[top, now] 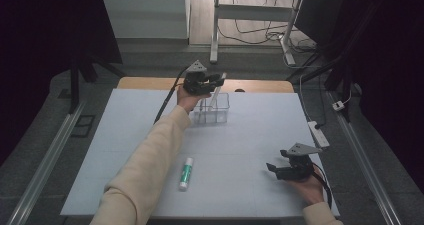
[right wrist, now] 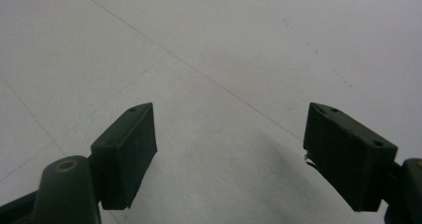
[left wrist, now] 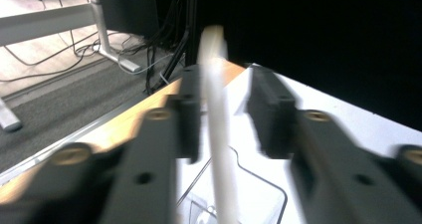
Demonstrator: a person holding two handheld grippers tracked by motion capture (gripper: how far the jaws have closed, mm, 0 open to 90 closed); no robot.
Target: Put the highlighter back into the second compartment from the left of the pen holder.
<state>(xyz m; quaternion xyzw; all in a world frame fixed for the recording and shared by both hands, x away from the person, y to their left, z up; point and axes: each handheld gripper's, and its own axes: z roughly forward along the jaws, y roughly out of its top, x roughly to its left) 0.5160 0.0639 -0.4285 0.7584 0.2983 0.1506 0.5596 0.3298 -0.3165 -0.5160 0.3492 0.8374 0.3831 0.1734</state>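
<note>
Our left gripper (left wrist: pixel 226 119) stands spread around the slim white plastic stick (left wrist: pixel 217 134) (light, stiff, slippery) leaning in the clear plastic box (top: pixel 216 116); we'd pinch its upper shaft; right gripper (right wrist: pixel 229 154) gapes empty

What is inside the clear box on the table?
A white stick stands inside the clear box, leaning, its top between the left gripper jaws. The hand covers the box's left part.

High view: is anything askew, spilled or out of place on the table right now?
Nothing spilled or damaged. The white stick leans in the clear container instead of standing upright, with the left gripper open around its top. A green-and-white tube lies flat alone near the front edge, far from the container.
</note>
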